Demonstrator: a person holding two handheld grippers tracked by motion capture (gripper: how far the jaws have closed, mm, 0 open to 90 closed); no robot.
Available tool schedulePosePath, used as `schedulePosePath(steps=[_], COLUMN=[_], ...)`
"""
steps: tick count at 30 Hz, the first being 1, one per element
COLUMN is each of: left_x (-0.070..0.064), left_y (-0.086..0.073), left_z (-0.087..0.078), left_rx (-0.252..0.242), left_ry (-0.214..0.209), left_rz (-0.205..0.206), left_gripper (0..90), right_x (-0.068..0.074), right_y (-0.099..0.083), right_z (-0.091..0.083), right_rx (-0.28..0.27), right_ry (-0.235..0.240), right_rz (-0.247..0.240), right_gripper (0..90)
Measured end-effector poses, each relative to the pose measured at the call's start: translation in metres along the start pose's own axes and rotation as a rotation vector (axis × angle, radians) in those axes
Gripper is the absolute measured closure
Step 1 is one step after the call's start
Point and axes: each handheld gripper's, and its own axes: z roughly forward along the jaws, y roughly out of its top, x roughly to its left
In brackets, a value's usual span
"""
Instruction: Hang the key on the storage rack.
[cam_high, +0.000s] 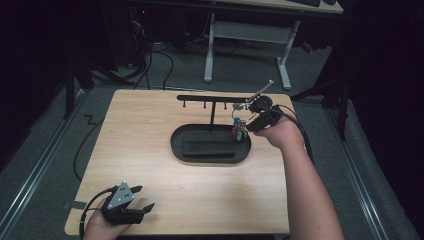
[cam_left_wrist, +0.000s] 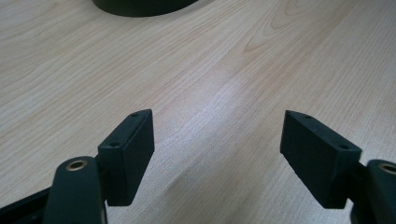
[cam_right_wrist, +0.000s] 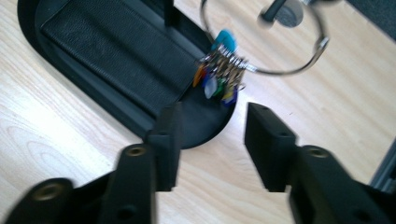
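While the left gripper rested at the near left corner of the table, its 2 jaws stood wide apart over bare wood and grasped nothing, as the left gripper view confirmed. To the right, past the table's middle, lay the black oval tray, from which a thin post rose to a horizontal hook bar with small pegs beneath it. At the tray's right end hung the key ring, a wire loop carrying a bunch of coloured tags; in the right gripper view it dangled from a peg at the bar's right end, above the tray's rim. Farthest right, the right gripper was held just beside the ring; its jaws were parted, released, with the tags beyond their tips and apart from them.
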Motion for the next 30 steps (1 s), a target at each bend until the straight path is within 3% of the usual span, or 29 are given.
schedulePosePath(steps=[5,14,16,21,24,27,29,30], left_x=[-0.004,-0.008,-0.008,-0.008,-0.009,-0.008,-0.008,-0.008], left_y=[0.001,0.004,0.004,0.005,0.005,0.006,0.007,0.007], left_z=[0.0,0.004,0.005,0.006,0.006,0.005,0.004,0.004], left_rx=[0.006,0.005,0.008,-0.007,-0.009,-0.031,-0.041,-0.047], left_ry=[-0.002,-0.011,-0.014,-0.019,-0.025,-0.052,-0.056,-0.059], left_rz=[0.009,0.025,0.026,0.024,0.019,-0.008,-0.018,-0.026], left_gripper=[25.6,25.6,25.7,26.3,26.4,26.4,26.4,26.4], right_x=[0.017,0.033,0.035,0.044,0.052,0.065,0.077,0.079], right_y=[-0.032,-0.094,-0.109,-0.149,-0.172,-0.196,-0.221,-0.23], right_z=[0.007,0.022,0.027,0.042,0.055,0.069,0.076,0.076], right_rx=[-0.038,-0.137,-0.158,-0.242,-0.264,-0.307,-0.426,-0.425], right_ry=[-0.005,-0.036,-0.038,-0.054,-0.063,-0.109,-0.15,-0.111], right_rz=[0.0,0.036,0.049,0.125,0.18,0.289,0.365,0.415], right_gripper=[42.4,38.3,33.1,29.3,21.3,17.9,21.4,18.2])
